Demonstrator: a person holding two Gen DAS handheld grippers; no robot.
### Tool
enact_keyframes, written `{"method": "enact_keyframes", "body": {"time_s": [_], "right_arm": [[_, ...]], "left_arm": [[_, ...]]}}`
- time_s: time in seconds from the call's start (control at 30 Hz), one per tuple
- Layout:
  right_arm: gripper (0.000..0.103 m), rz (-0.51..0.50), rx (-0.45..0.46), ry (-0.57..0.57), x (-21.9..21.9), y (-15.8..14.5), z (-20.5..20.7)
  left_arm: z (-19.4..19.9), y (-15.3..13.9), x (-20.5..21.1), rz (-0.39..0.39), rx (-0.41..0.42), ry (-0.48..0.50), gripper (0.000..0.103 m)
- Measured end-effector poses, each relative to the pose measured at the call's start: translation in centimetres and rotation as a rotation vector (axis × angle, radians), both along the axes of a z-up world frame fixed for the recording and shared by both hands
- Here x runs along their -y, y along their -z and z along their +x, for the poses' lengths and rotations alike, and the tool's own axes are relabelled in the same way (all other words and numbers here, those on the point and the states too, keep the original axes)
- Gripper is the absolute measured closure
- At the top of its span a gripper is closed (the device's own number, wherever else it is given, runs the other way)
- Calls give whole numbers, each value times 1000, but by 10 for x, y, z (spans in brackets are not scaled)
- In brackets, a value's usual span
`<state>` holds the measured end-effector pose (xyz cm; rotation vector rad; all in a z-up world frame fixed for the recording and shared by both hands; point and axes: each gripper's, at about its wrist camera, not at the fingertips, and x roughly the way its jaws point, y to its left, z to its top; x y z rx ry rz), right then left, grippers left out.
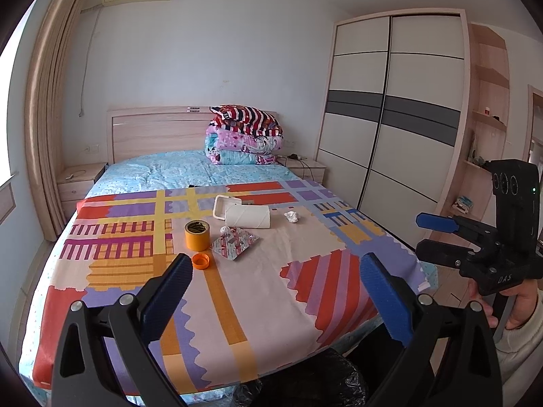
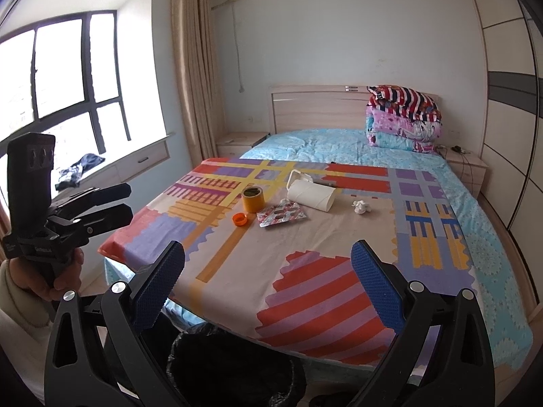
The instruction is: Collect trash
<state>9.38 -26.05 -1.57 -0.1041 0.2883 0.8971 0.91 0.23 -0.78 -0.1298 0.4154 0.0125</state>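
The black-lined trash bin (image 2: 234, 366) at the foot of the bed is cut off by the lower edge in both views and partly masked by the gripper frames; only its crinkled black liner shows. A white plastic tray (image 1: 225, 205) lies mostly behind the white paper roll (image 1: 247, 217), so its shape is hard to read.

On the patterned multicoloured bedspread (image 1: 258, 291) the loose items count as follows: one orange tape roll (image 1: 197, 234), one orange bottle cap (image 1: 201, 260) just beside it, one shiny foil wrapper (image 1: 235, 244), one crumpled white tissue ball (image 1: 292, 216) lying apart to the right, and a smaller white scrap (image 1: 225, 230) touching the wrapper.

The left gripper (image 1: 276, 271) hovers over the bed's near end, blue pads spread wide, holding nothing. The right gripper (image 2: 268, 259) is likewise spread and holds nothing.
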Motion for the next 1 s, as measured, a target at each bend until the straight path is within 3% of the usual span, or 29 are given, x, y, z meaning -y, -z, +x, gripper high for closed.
{"method": "enact_keyframes", "body": {"time_s": [1.0], "right_arm": [[3, 19, -2, 32, 1, -1, 13]], "left_arm": [[10, 11, -10, 10, -55, -33, 8]]}}
